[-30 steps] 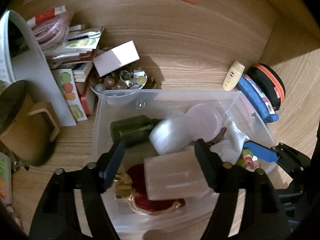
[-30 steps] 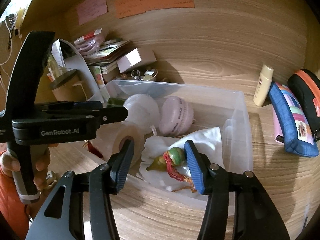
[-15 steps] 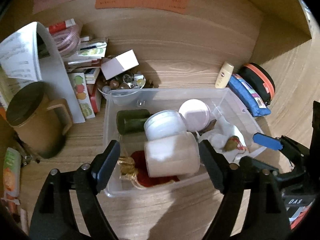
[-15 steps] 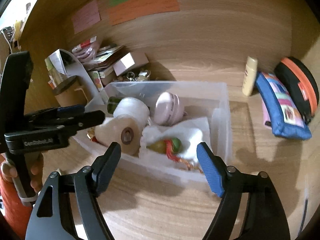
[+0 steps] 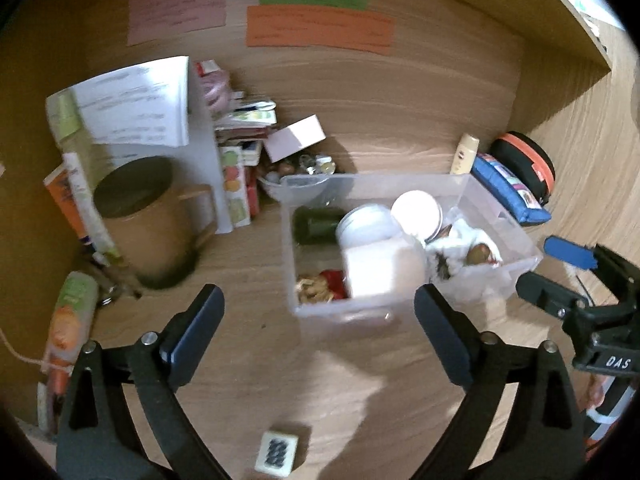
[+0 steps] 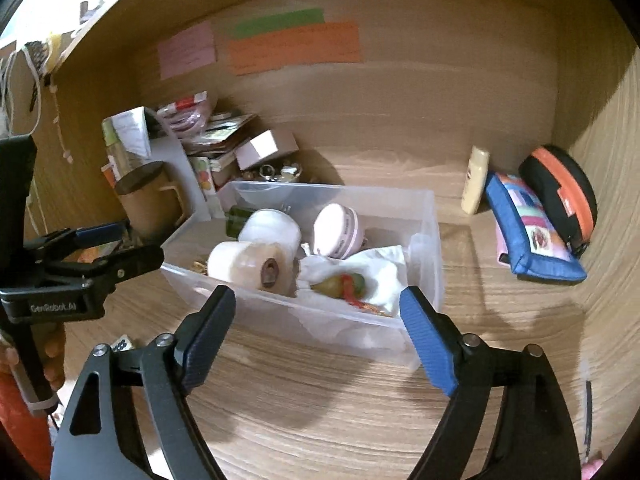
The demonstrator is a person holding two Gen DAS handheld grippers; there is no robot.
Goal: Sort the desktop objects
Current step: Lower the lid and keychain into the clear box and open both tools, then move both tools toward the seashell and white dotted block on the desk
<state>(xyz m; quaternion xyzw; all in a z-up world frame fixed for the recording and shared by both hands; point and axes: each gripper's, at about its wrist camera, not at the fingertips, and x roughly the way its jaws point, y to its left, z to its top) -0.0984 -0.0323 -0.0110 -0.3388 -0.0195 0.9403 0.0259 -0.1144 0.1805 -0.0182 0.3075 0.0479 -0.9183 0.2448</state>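
Currently we have both tongs over bare wood-grain desk, in front of the clear plastic storage bin. Left tongs: jaws opening, nothing between them. Right tongs: jaws opening too, nothing gripped; the bin's near wall just shows beyond the gap.

In the bin: a white roll with a brown core on its side, a frosted white jar, a round pale pink case, a dark green bottle, a green pear-shaped ornament with red cord on white cloth.

Open room: a wide strip of desk nearside, and a gap between the bin and the blue patchwork pouch to its right. Left of the bin is tight, with a brown lidded mug and stacked booklets. A small white tile with dark markings lies near the front edge.

Writing: "GenRobot.AI" on the left tool body in the right view, "DAS" on the right tool in the left view. Wall notes are too blurred to read.
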